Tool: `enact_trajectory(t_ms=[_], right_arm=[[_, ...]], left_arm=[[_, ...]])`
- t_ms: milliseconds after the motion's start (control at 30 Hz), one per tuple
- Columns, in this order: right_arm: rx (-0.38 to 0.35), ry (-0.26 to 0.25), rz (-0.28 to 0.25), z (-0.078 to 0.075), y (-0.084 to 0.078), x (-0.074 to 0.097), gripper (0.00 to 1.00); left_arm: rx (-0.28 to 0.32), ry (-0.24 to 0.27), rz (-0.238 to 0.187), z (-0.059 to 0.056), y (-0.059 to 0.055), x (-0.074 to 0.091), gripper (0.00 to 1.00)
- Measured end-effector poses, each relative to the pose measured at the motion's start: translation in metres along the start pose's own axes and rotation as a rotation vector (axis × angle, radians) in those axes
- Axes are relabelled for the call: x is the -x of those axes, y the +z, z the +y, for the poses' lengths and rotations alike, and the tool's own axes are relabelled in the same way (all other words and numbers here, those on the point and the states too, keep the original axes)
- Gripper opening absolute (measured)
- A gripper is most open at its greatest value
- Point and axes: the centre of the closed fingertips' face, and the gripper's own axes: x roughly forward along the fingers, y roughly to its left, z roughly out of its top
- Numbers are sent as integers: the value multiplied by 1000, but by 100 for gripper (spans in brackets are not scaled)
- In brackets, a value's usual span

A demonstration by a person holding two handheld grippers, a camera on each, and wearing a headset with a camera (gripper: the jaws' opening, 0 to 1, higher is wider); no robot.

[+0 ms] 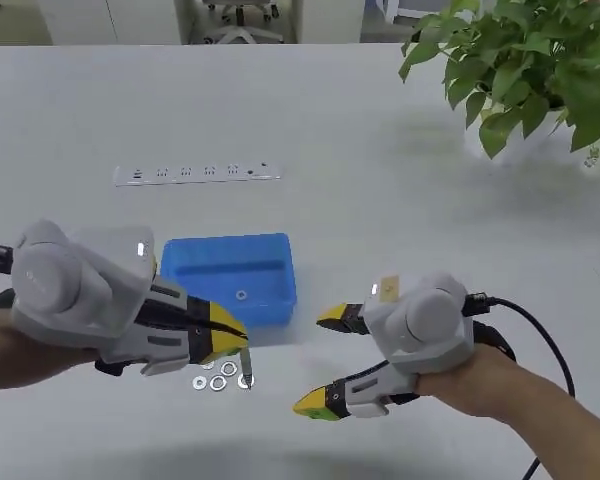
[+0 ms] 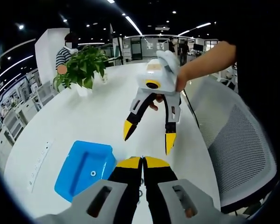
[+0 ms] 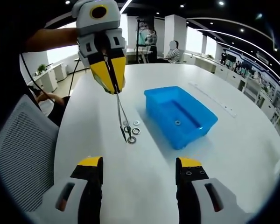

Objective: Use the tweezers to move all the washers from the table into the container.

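Left tongs (image 1: 228,338) pinch my tweezers (image 1: 245,366), tips at washers (image 1: 218,380); blue container (image 1: 276,300) at 12 o'clock; right tongs (image 1: 318,360) wide, empty.

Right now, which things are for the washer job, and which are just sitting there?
For the job: washers, tweezers held in the left gripper, container, open right gripper.
Just lying about: power strip, plant, chair.
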Motion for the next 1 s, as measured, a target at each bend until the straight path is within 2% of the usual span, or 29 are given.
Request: enact_trajectory(t_ms=[500,767,1000], right_arm=[[26,36,-7,6,6,-13,61],[100,77,5,12,13,-25,51],[141,109,-10,17,22,-34,39]], left_arm=[[-6,-7,0,-1,-3,0,5],[-15,-20,0,-2,-4,1,5],[-14,-26,1,-3,-4,1,5]])
